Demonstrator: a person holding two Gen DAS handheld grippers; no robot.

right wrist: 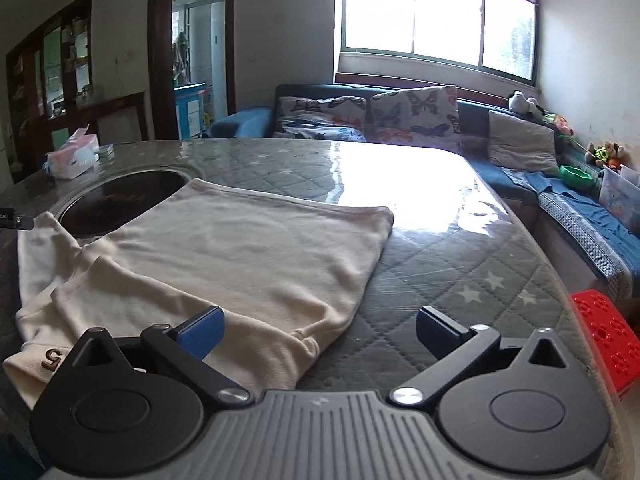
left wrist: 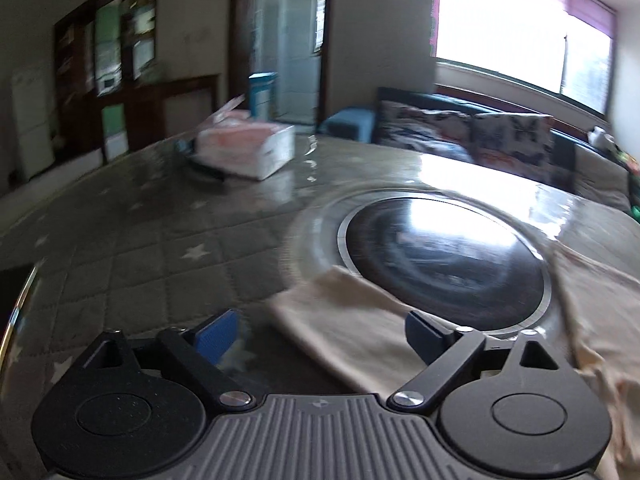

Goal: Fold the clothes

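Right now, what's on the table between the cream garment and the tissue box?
The dark round inset in the table. The right wrist view shows the cream garment overlapping its near edge, with the tissue box beyond its far side.

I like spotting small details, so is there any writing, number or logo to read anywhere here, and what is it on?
"5": a small brown figure on the cream garment, at its near left corner, seen tilted.
Tissue box: pink print, too blurred to read.
Dark round panel in the table: faint marks, unreadable.
Small black tag at the left edge of the right wrist view: tiny letters, too small to read.
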